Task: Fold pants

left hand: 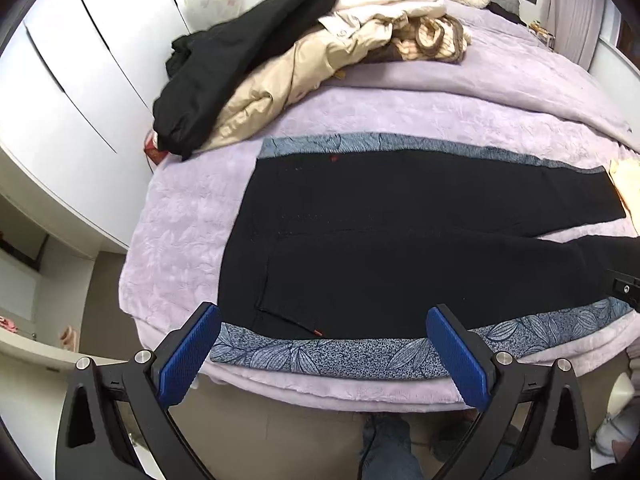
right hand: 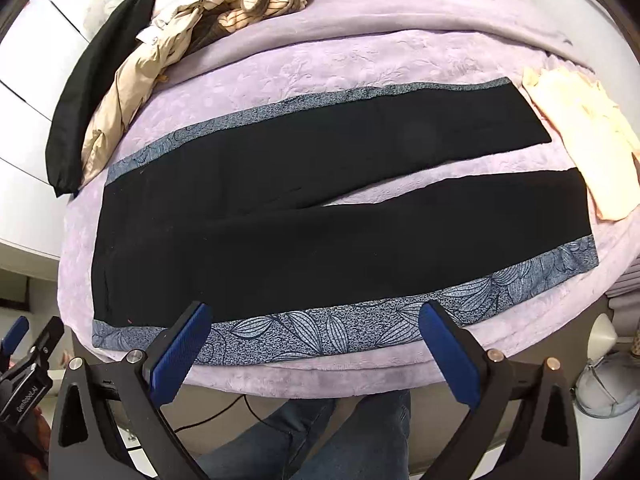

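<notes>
Black pants (left hand: pixel 380 240) with blue leaf-print side stripes lie flat on the purple bed, waist to the left, legs spread apart to the right (right hand: pixel 320 216). My left gripper (left hand: pixel 324 336) is open and empty, hovering above the near edge of the pants by the waist and near stripe (left hand: pixel 320 354). My right gripper (right hand: pixel 316 332) is open and empty, above the near leg's stripe (right hand: pixel 320 330). A part of the left gripper shows at the left edge of the right wrist view (right hand: pixel 24 356).
A pile of clothes, black (left hand: pixel 240 60) and beige (left hand: pixel 280 80), lies at the back left of the bed (left hand: pixel 180 216). A peach garment (right hand: pixel 584 136) lies by the leg ends. White wardrobe (left hand: pixel 60 60) stands on the left. The person's legs (right hand: pixel 320 432) stand at the bed's near edge.
</notes>
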Demonstrator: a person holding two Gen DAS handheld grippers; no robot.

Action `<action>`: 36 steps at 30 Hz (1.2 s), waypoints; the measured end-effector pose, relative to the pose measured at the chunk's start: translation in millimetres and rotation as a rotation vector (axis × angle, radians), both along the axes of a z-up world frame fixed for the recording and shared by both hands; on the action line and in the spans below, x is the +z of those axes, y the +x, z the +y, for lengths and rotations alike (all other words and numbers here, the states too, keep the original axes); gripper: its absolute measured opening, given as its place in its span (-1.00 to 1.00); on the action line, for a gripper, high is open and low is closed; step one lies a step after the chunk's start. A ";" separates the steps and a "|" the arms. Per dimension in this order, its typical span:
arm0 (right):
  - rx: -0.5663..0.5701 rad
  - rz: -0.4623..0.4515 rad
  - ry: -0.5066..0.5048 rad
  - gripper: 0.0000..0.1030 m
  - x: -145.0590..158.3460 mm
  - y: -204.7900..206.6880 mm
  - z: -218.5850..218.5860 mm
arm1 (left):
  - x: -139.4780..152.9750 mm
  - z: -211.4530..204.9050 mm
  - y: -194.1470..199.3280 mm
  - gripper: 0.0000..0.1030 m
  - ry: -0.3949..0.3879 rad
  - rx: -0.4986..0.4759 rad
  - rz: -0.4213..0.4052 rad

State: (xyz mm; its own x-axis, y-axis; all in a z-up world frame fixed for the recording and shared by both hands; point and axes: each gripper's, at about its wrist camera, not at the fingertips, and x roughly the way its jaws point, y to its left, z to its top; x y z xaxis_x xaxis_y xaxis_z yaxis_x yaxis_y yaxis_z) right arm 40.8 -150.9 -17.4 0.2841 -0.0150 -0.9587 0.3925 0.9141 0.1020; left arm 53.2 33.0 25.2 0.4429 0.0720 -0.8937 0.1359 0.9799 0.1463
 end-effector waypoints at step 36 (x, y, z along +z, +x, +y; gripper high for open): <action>0.055 0.093 -0.060 1.00 -13.8 18.0 28.2 | -39.1 22.0 19.4 1.00 -0.033 0.058 0.146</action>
